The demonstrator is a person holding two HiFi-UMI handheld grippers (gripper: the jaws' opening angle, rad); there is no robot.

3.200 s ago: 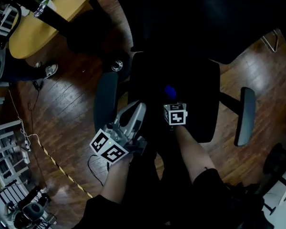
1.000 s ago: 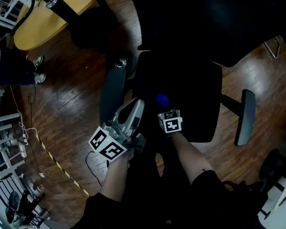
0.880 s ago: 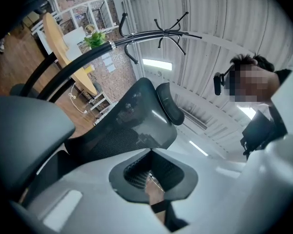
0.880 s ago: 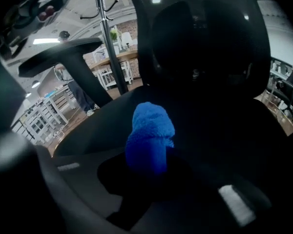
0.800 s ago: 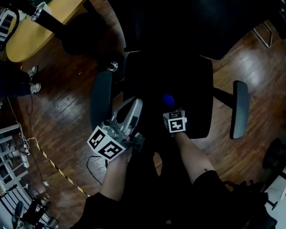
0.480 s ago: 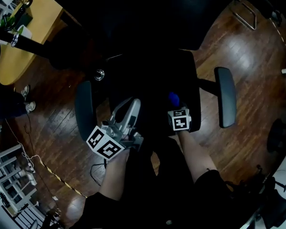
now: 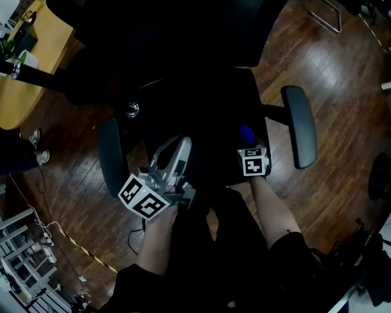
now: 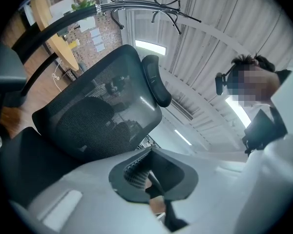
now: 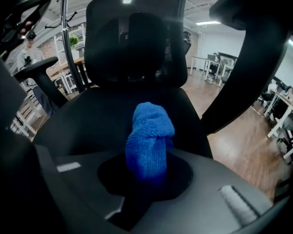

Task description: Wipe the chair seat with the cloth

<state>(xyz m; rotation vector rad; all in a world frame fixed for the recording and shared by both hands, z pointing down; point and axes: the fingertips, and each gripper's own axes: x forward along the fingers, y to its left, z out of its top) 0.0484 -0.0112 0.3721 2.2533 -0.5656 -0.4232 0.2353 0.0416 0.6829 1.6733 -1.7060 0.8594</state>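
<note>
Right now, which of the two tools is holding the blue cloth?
The right tool, the dark one: the blue cloth sticks out from its jaws. The pale left tool holds nothing.

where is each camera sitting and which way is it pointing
Head view: on the person's head, looking steeply down at the chair seat; forearms, left gripper, right gripper show.
Left gripper view: on that gripper, tilted up at the mesh backrest and ceiling; its jaws, nothing between, and the person's chest.
Right gripper view: on that gripper, looking across the seat to the backrest; jaws shut on the blue cloth.
Shared: head and right gripper views both show cloth and seat.
</note>
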